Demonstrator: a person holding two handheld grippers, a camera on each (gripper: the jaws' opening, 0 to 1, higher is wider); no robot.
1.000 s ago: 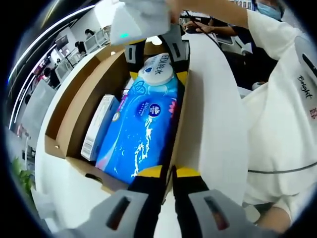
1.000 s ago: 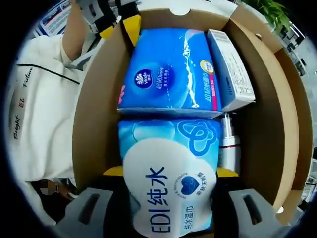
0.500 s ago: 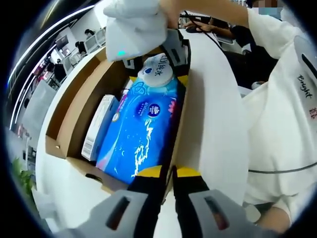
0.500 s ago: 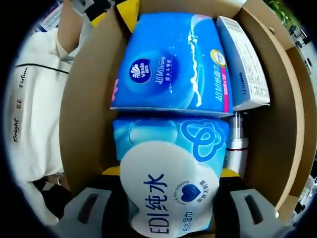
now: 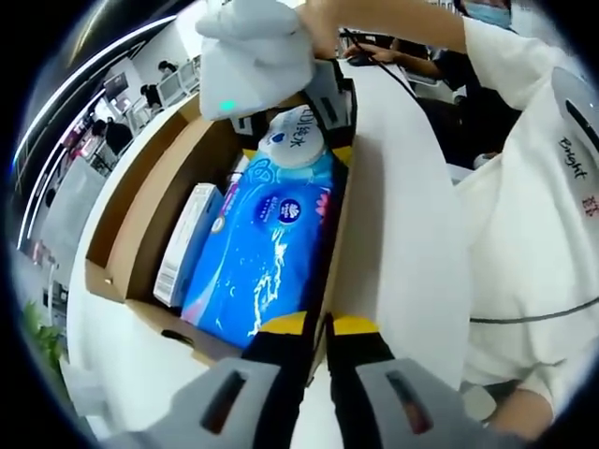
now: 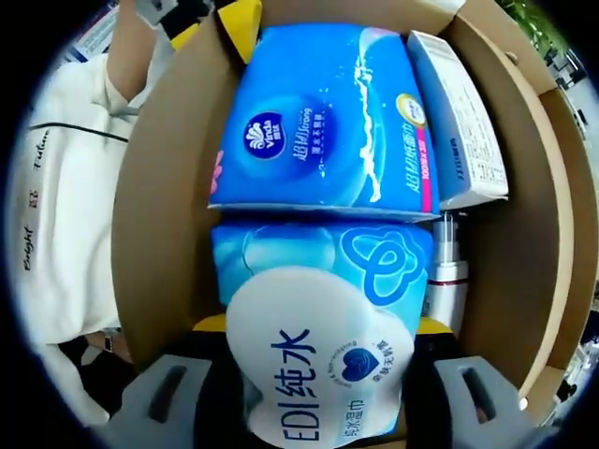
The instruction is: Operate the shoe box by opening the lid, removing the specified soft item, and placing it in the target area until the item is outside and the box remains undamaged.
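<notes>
Wipes pack (image 6: 318,355) hides most of bottle (image 6: 444,281).

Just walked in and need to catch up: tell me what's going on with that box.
A person is working an open cardboard shoe box with two handheld grippers. The right gripper has its jaws closed on either side of a light blue wet-wipes pack inside the box. The left gripper is clamped on the box's side wall, apparently steadying it. A blue tissue pack, a white carton and a small bottle lie in the box. The wipes have not come out yet.
</notes>
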